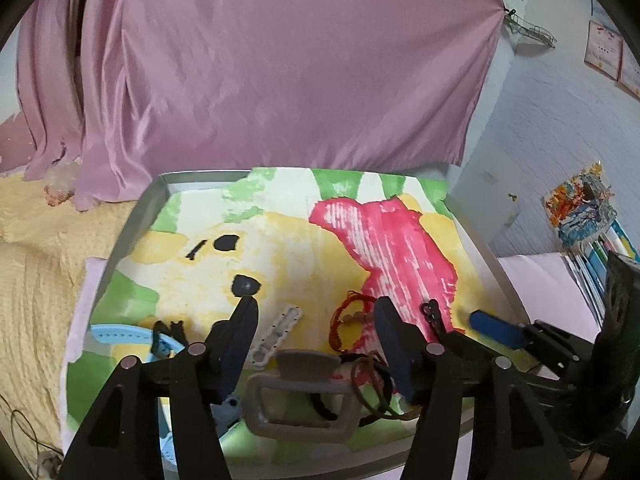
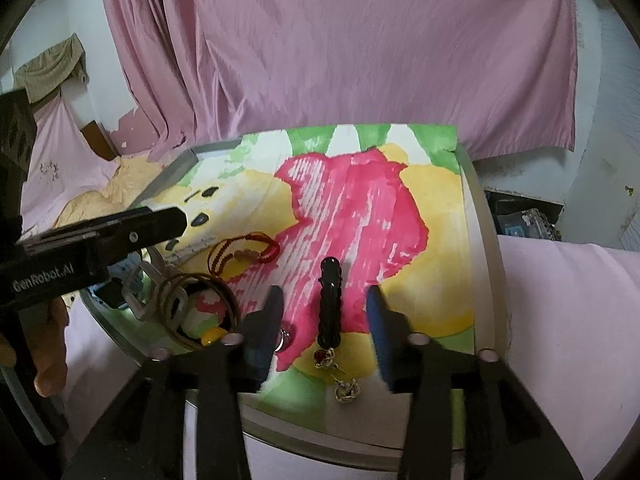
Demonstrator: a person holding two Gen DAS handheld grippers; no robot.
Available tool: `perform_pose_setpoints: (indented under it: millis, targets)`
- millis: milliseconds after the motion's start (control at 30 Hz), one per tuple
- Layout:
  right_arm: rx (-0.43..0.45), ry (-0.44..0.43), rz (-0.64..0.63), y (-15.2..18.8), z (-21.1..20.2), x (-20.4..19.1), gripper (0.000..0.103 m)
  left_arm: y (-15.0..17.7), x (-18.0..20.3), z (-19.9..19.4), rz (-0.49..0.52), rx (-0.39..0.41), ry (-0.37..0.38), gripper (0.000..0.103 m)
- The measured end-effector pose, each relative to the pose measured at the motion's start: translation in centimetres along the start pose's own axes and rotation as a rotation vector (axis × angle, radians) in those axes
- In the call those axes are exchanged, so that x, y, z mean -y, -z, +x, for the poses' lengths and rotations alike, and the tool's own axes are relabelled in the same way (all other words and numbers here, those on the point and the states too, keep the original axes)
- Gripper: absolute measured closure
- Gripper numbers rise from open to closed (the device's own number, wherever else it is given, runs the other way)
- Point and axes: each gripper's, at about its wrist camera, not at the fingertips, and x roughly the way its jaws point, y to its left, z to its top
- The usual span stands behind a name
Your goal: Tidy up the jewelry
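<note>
Right hand-held gripper (image 2: pixel 324 320) wide open, straddling black hair clip (image 2: pixel 330 304) at lower centre on painted tray (image 2: pixel 478 240). Left hand-held gripper (image 1: pixel 316 320) open, empty, above red bracelet (image 1: pixel 352 316). Judgement: descend centred, close across clip's narrow width, avoid earrings (image 2: pixel 336 372) below.

Left gripper (image 1: pixel 316 312), jaws apart, above painted cloth (image 1: pixel 304 240) in grey tray (image 1: pixel 156 188). Between the fingers: red cord bracelet (image 1: pixel 352 316), white perforated strap (image 1: pixel 276 332), grey hair claw (image 1: pixel 300 396). Left of fingers: light-blue strap (image 1: pixel 120 336). Right: black hair clip (image 1: pixel 434 316), right gripper's blue fingertip (image 1: pixel 494 326). Behind: pink drape (image 1: pixel 280 68)
</note>
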Motion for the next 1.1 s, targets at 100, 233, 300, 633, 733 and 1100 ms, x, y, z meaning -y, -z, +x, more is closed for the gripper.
perform_pose_setpoints:
  millis: [100,233,300,633,733,1100]
  targets:
    - [0.021,0.007,0.001,-0.1,-0.5,-0.1,0.064,0.3,-0.3,-0.3,-0.008,0.012,-0.008,0.038]
    - [0.046,0.005,0.013,-0.2,-1.0,0.0,0.063,0.6,-0.8,-1.0,-0.022,0.043,-0.025,0.027]
    - [0.057,0.006,0.019,-0.2,-1.3,0.1,0.058,0.8,-1.0,-1.3,-0.025,0.055,-0.035,0.024]
    - [0.118,-0.001,0.056,0.1,-2.9,0.2,0.031,2.3,-2.0,-3.4,-0.047,0.136,-0.078,0.006]
    - [0.138,-0.004,0.062,0.3,-3.4,0.1,0.025,2.8,-2.3,-3.9,-0.050,0.161,-0.088,0.005]
    - [0.175,-0.005,0.067,1.3,-4.8,-0.4,0.018,4.5,-3.4,-5.6,-0.066,0.203,-0.106,0.004]
